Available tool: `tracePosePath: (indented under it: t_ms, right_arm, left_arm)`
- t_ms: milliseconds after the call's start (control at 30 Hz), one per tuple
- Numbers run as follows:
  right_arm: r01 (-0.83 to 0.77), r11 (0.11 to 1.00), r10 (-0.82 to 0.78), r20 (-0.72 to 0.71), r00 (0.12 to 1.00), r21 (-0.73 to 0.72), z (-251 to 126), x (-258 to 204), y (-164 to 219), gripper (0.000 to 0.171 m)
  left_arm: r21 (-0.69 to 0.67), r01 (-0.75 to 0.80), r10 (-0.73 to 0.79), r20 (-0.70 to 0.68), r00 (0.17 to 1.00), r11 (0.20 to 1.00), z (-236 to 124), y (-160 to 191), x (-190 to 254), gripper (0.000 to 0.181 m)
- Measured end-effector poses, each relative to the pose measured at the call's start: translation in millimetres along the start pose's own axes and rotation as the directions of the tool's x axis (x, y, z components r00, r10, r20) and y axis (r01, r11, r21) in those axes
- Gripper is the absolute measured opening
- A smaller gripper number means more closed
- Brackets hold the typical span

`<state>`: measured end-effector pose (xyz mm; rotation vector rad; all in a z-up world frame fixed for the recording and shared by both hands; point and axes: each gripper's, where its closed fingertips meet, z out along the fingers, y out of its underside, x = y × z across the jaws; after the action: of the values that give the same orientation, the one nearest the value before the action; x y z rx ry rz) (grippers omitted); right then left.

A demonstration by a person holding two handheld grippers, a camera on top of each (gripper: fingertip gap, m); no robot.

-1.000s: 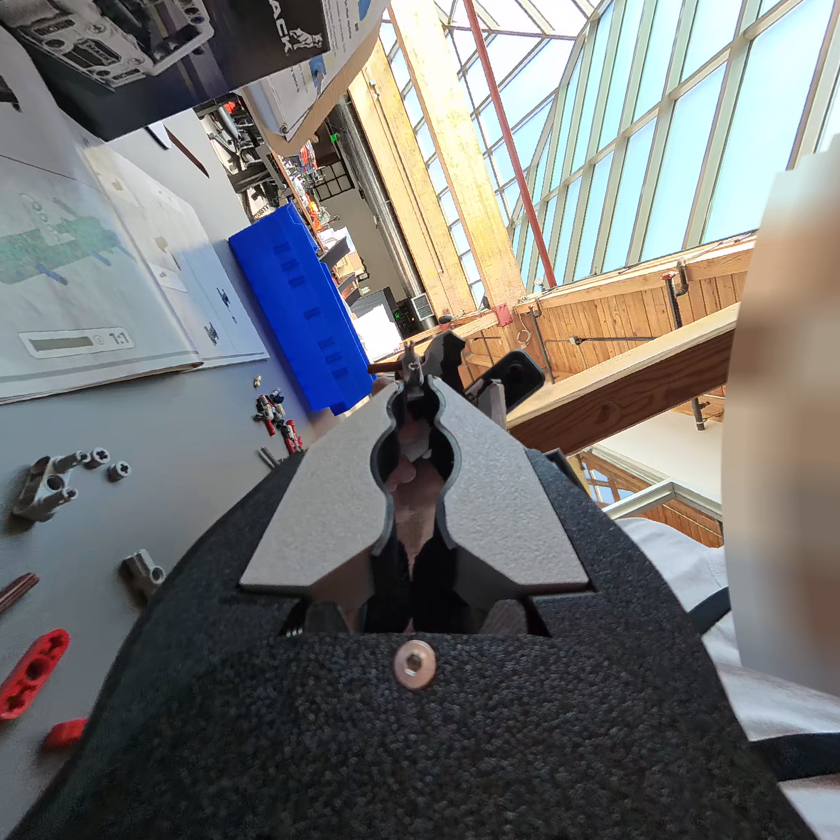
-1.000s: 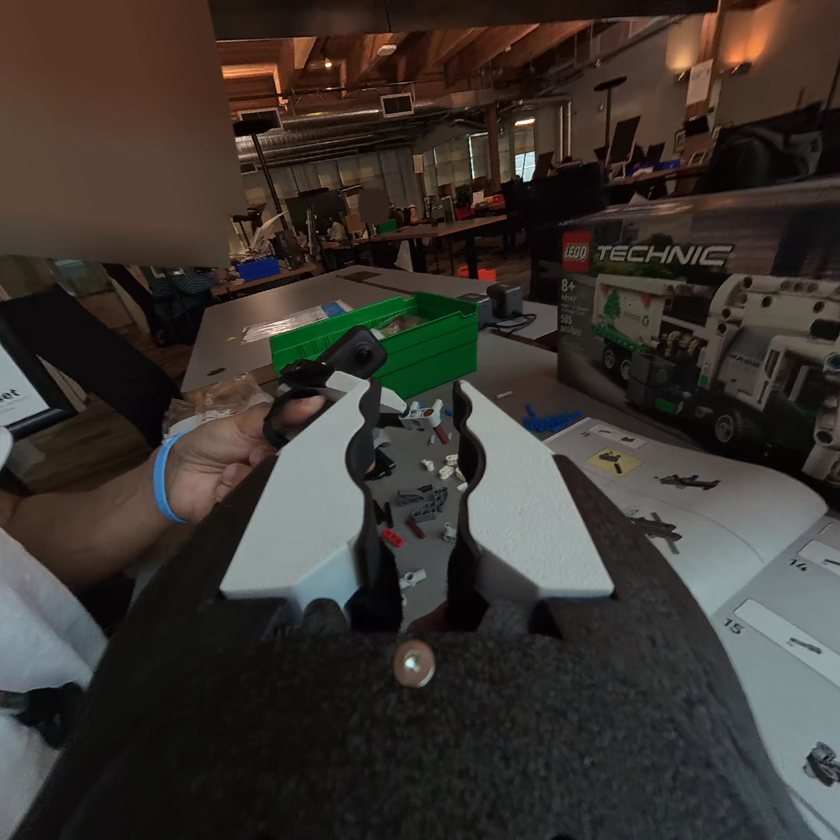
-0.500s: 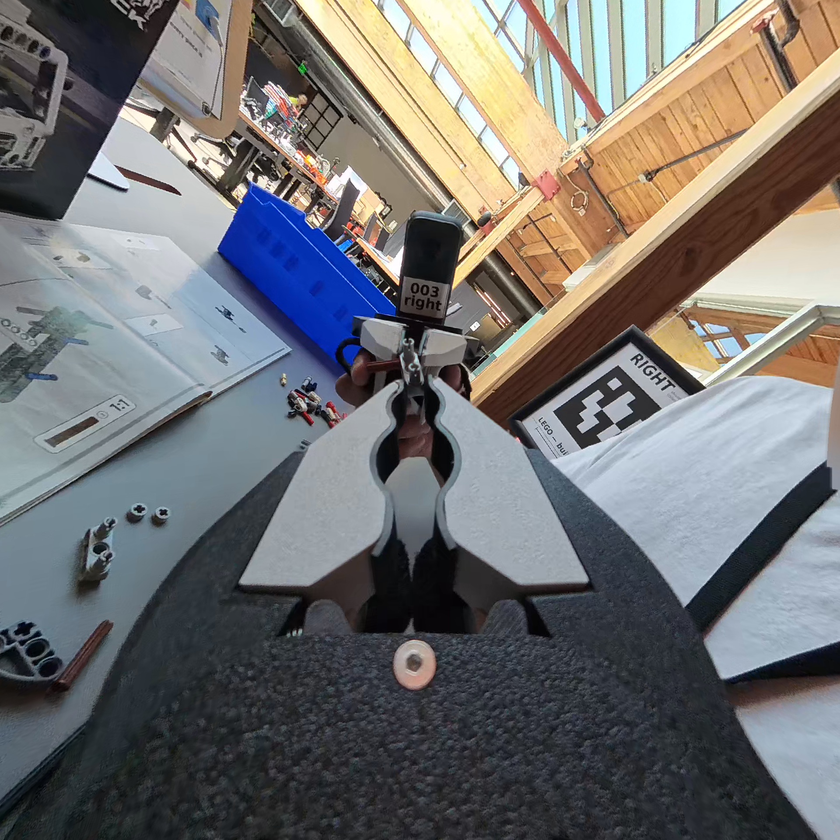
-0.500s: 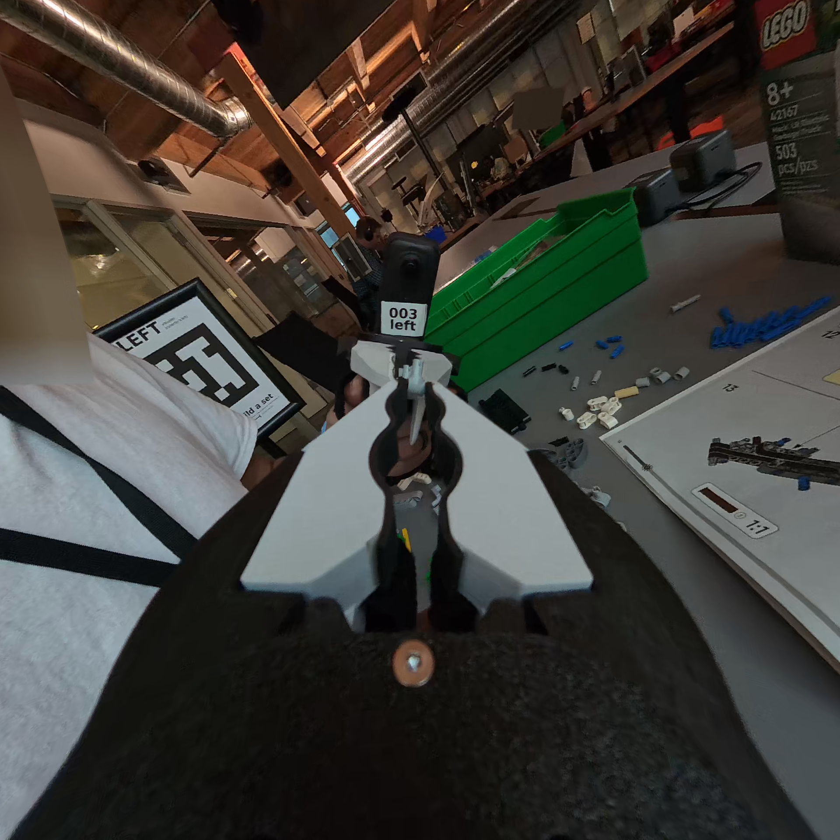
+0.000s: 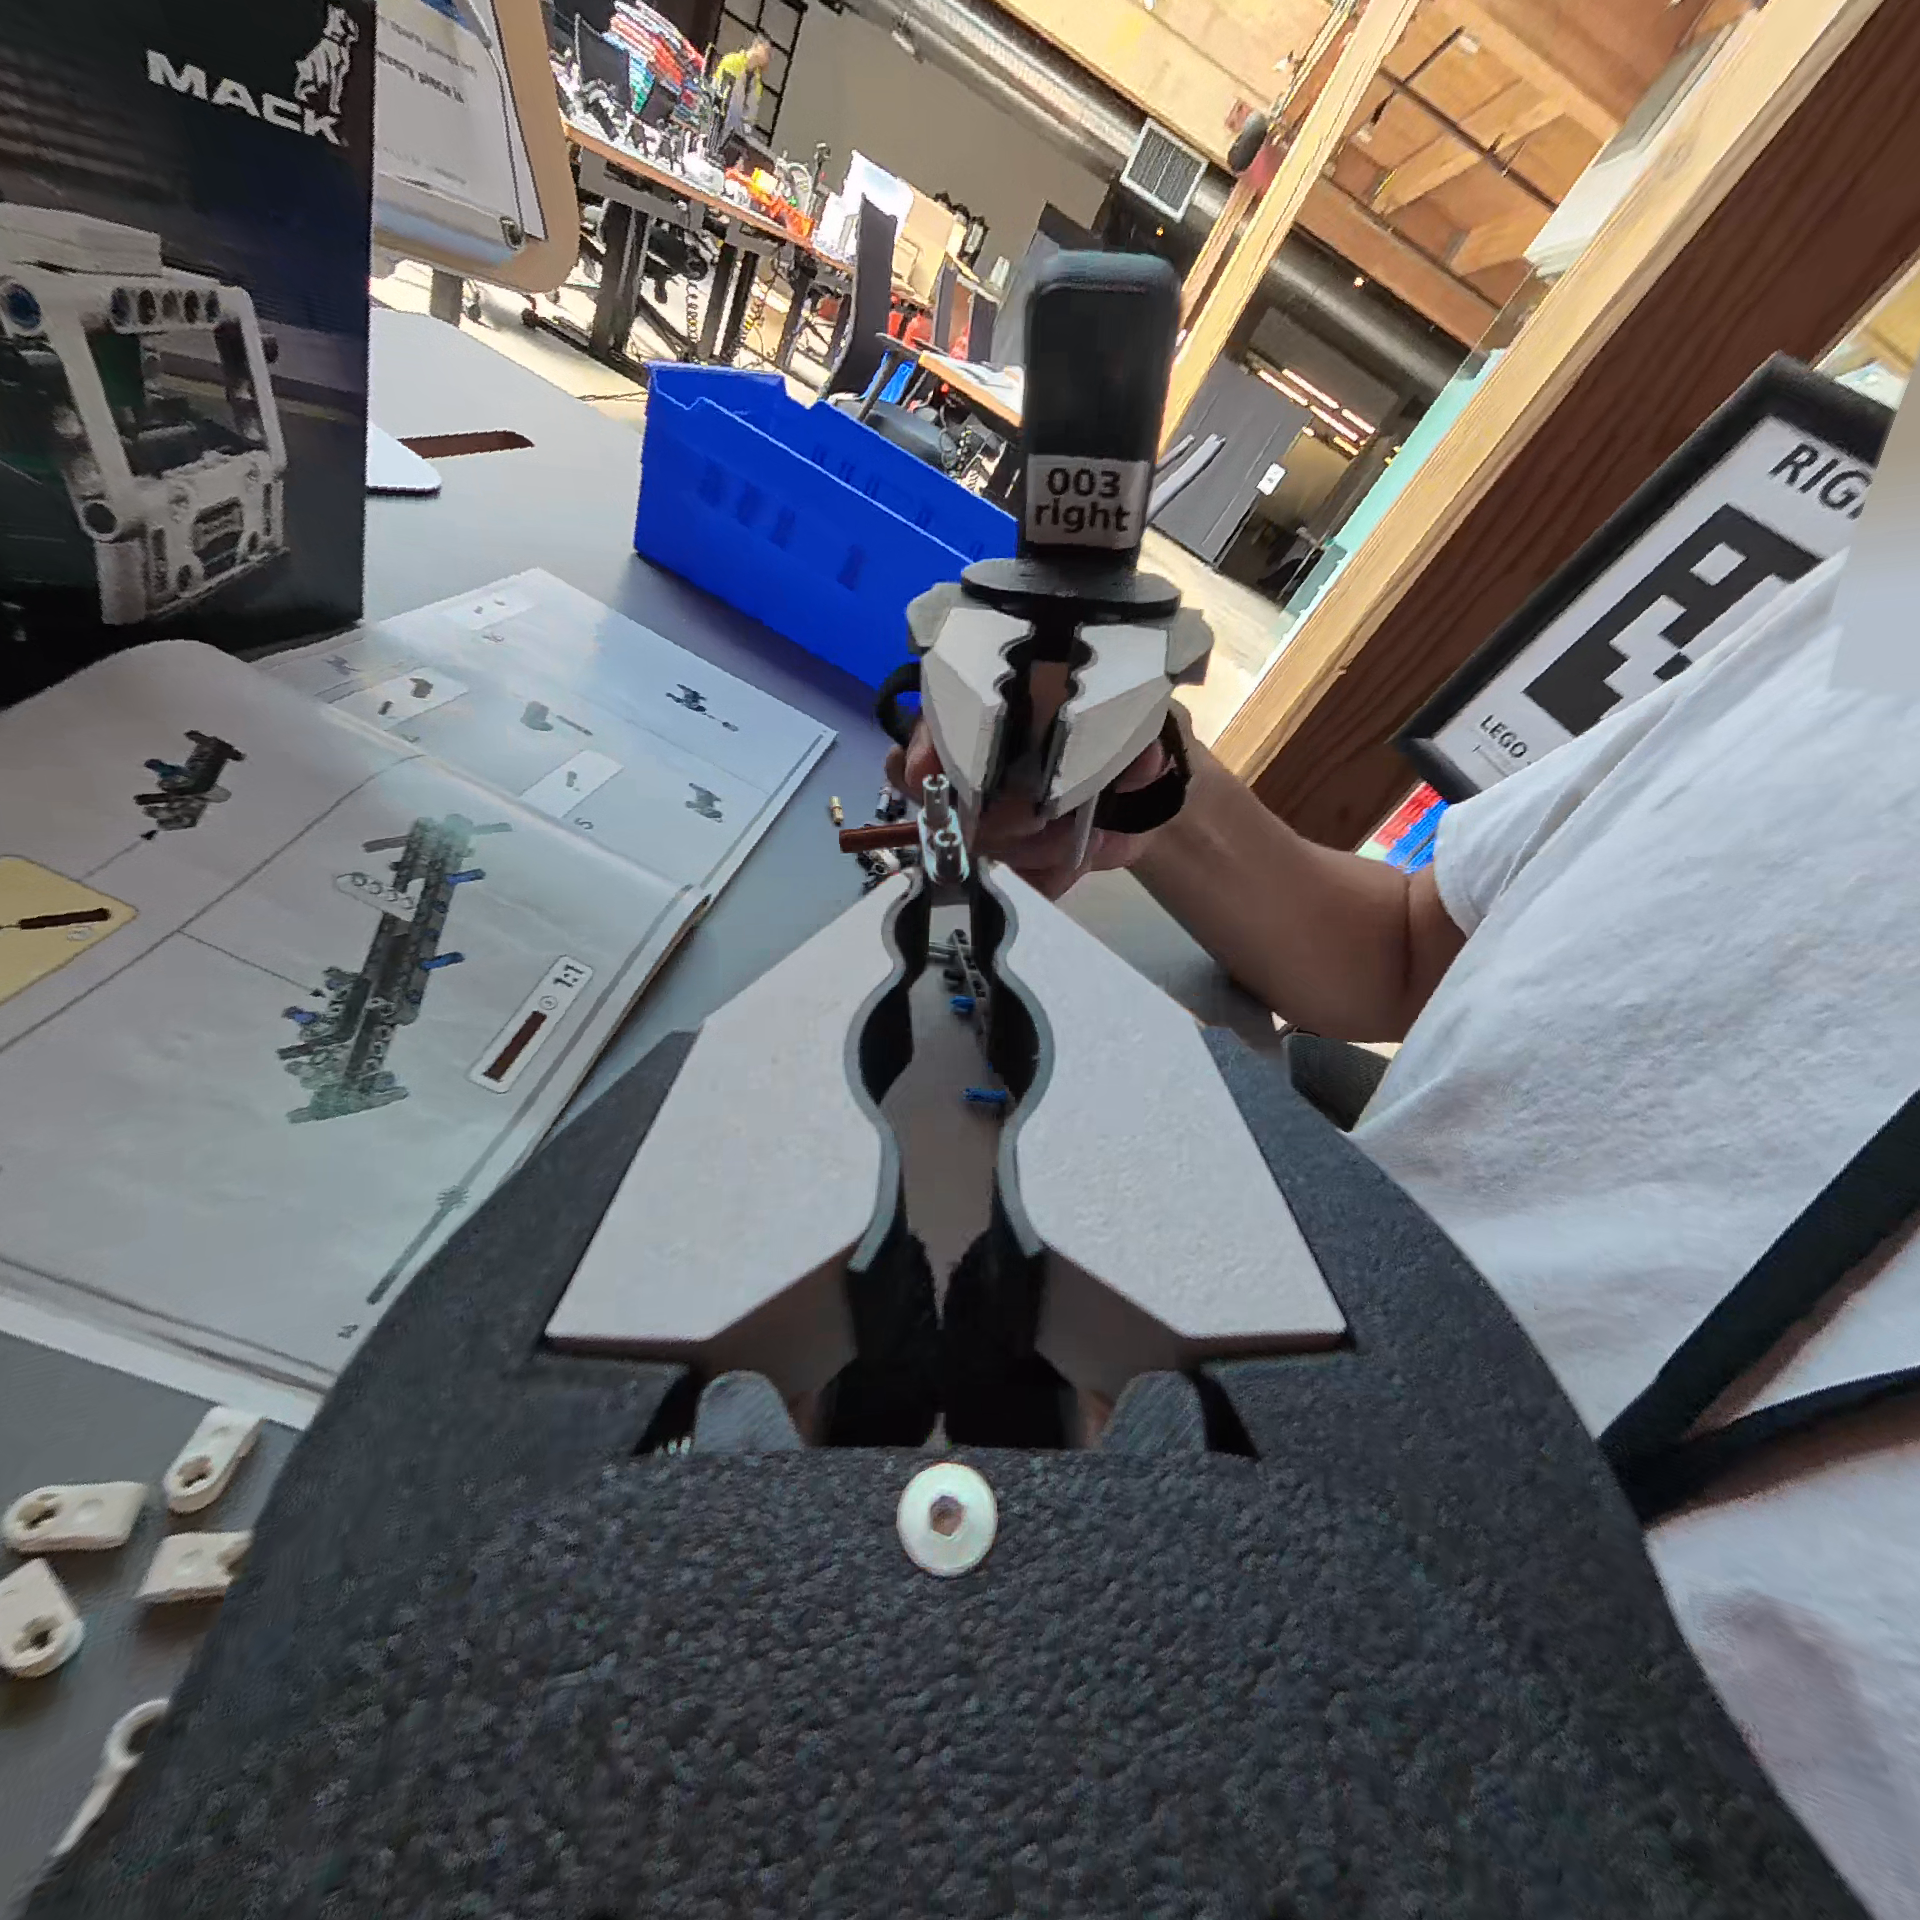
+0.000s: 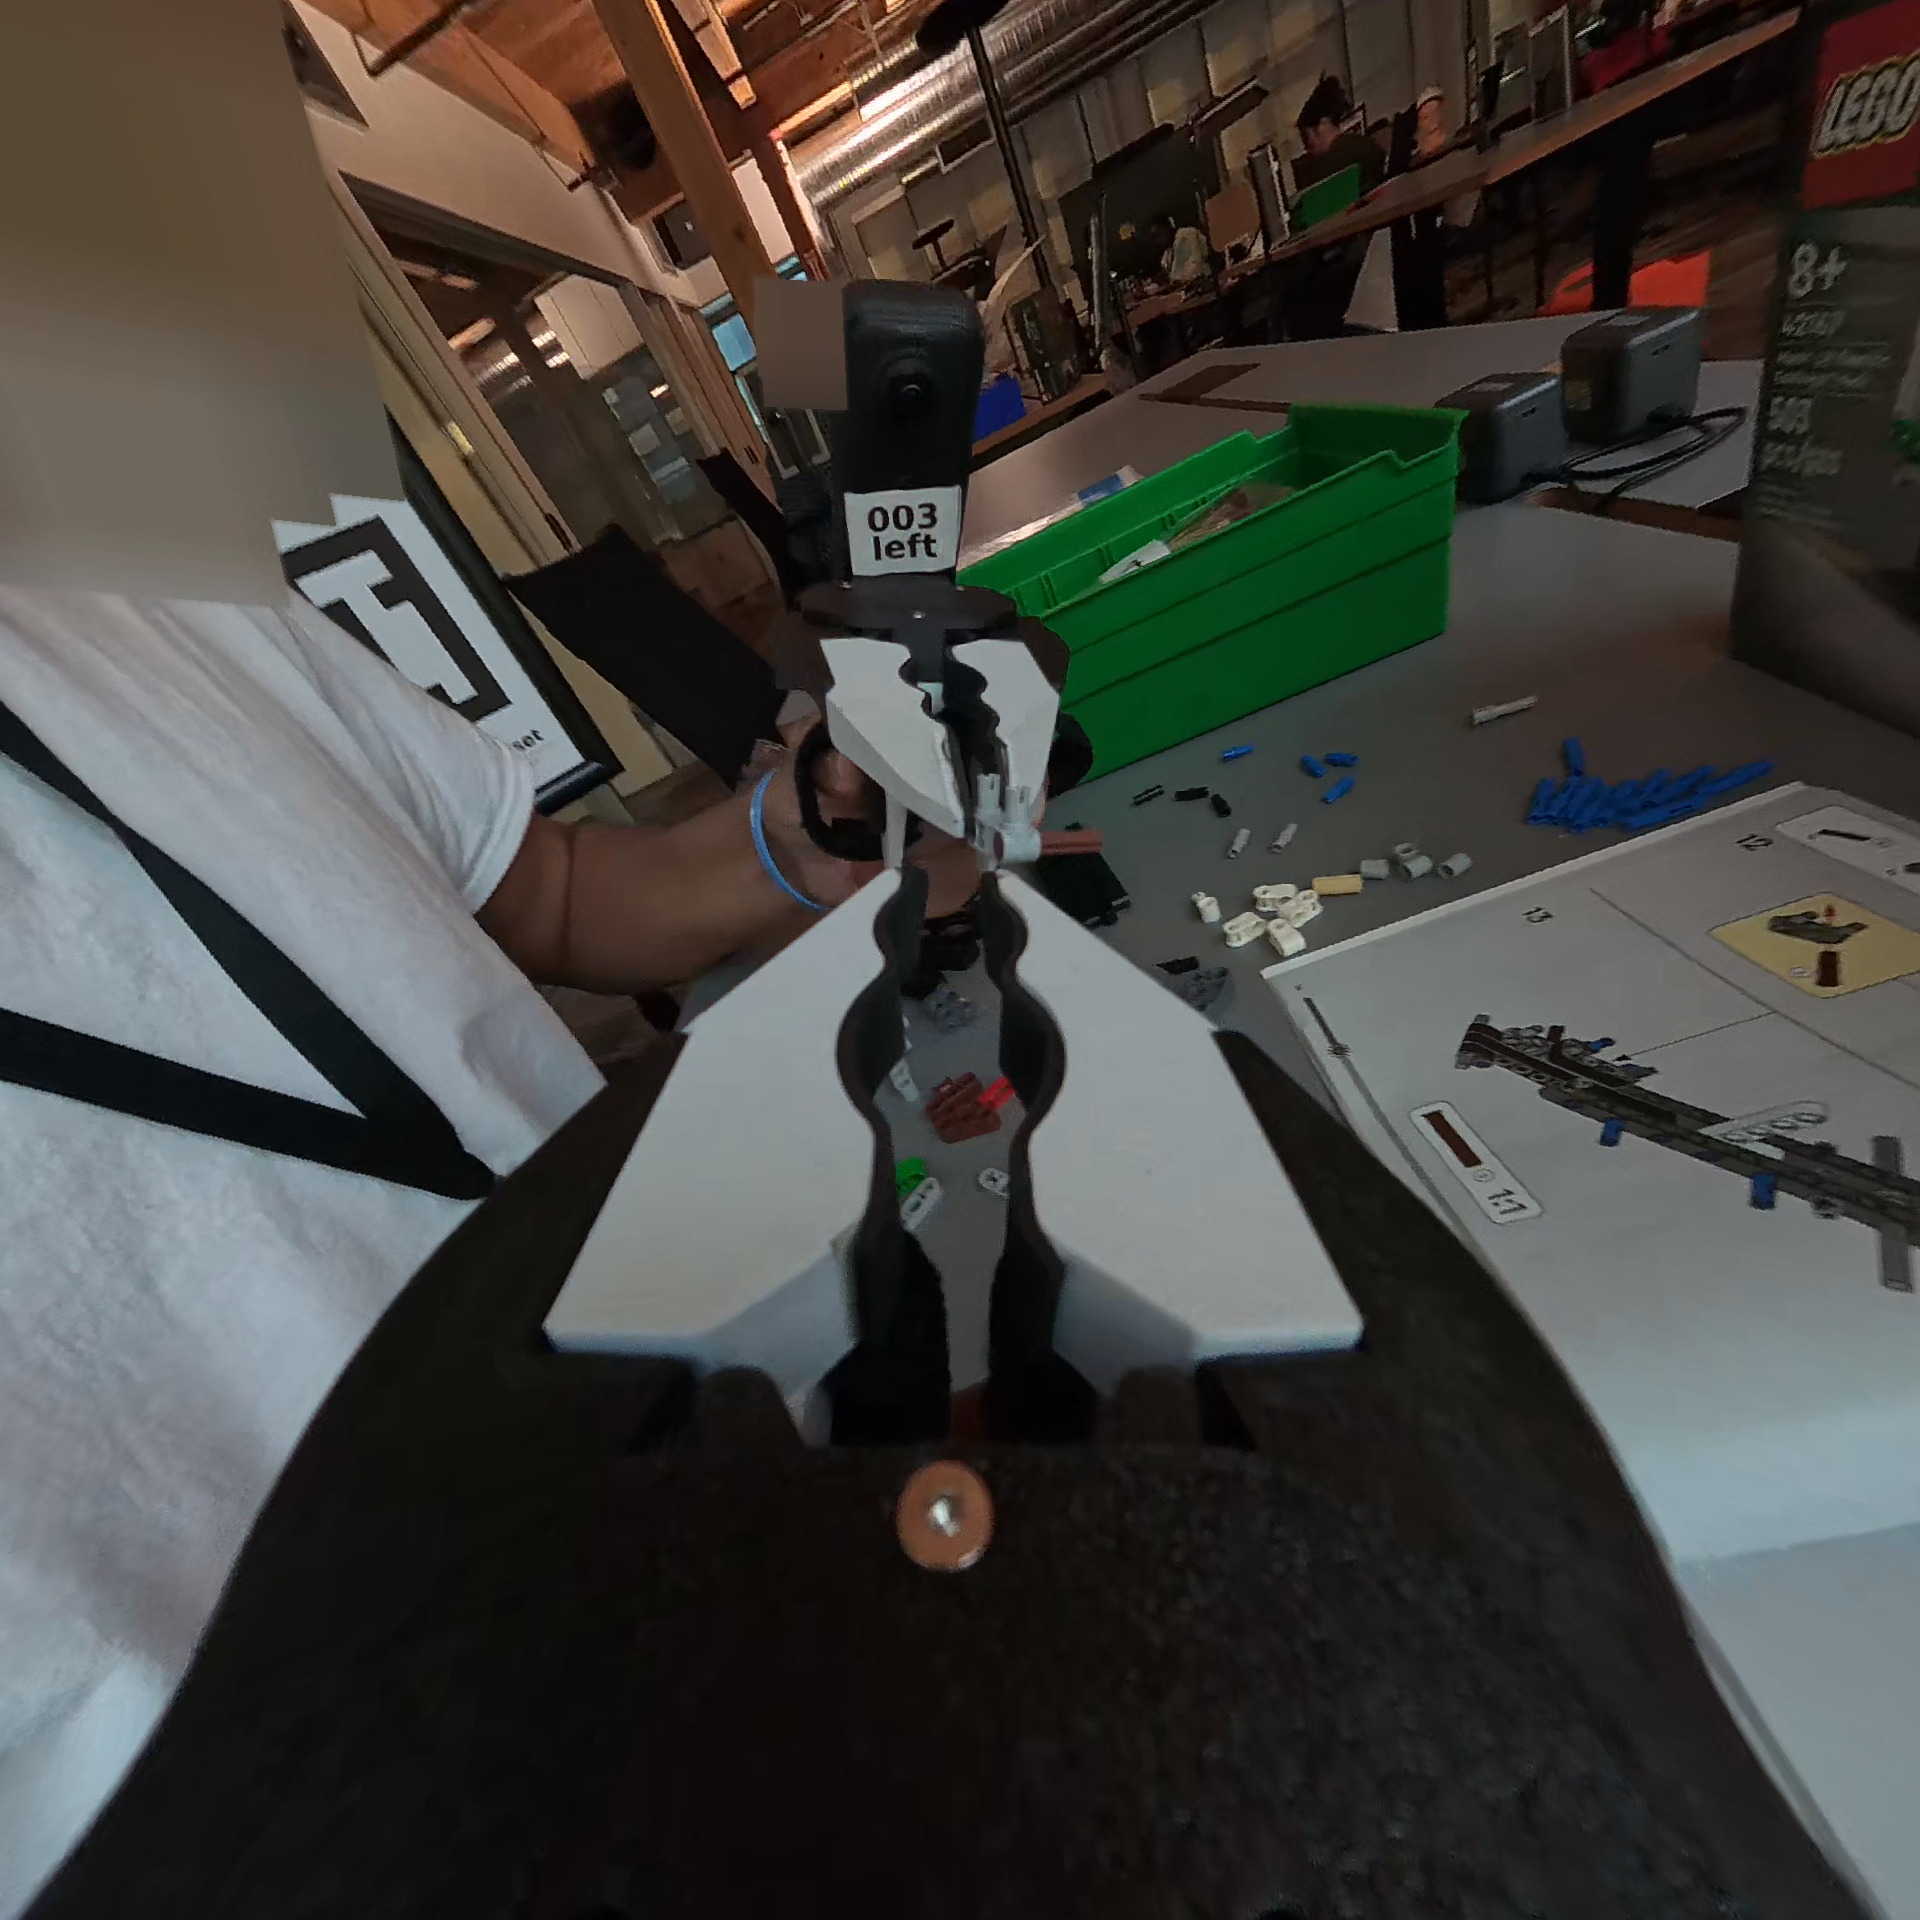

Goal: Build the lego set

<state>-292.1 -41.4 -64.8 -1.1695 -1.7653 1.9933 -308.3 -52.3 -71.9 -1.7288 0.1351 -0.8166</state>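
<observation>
Beyond the tool stretched an open workshop: long desks (image 6: 1538, 156) with monitors and chairs (image 5: 883, 281), timber beams (image 5: 1278, 197) and a silver duct (image 6: 935, 94) overhead. Daylight fell from the tool's right; the far hall lay dimmer.

From my remote station: the set box (image 5: 182, 312) is cut by the left wrist view's top and left edges, and by the right edge in the right wrist view. The instruction booklet (image 6: 1621, 1122) runs off the right border. My left gripper (image 5: 943, 883) hides the lower part of the small grey piece (image 5: 943, 847) it pinches; I cannot tell how the brown axle (image 5: 878, 834) joins it. The white pieces (image 5: 73, 1512) at lower left are partly cropped. Bin contents (image 6: 1226, 520) are too small to identify.
</observation>
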Motion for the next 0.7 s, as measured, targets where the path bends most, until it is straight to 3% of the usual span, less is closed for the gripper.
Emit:
tracePosePath:
  t_ms: [267,467,700]
  right_arm:
    - [0.219,0.975,-0.219,-0.255,0.942,-0.026,-36.1,29.4,-3.2,0.009]
    - [0.116,0.989,-0.083,-0.301,0.950,0.096,-51.8,52.9,-10.5,0.009]
    - [0.103,0.986,-0.053,-0.342,0.938,0.130,-59.3,67.6,-9.5,0.008]
  left_arm:
    - [0.018,0.007,-0.009,0.077,0.997,1.000,-16.0,8.8,-25.6,0.005]
    - [0.026,0.038,-0.041,0.098,0.994,0.999,-23.7,11.0,-37.8,0.005]
    - [0.001,0.042,-0.042,0.111,0.993,0.999,-22.3,19.1,-42.8,0.005]
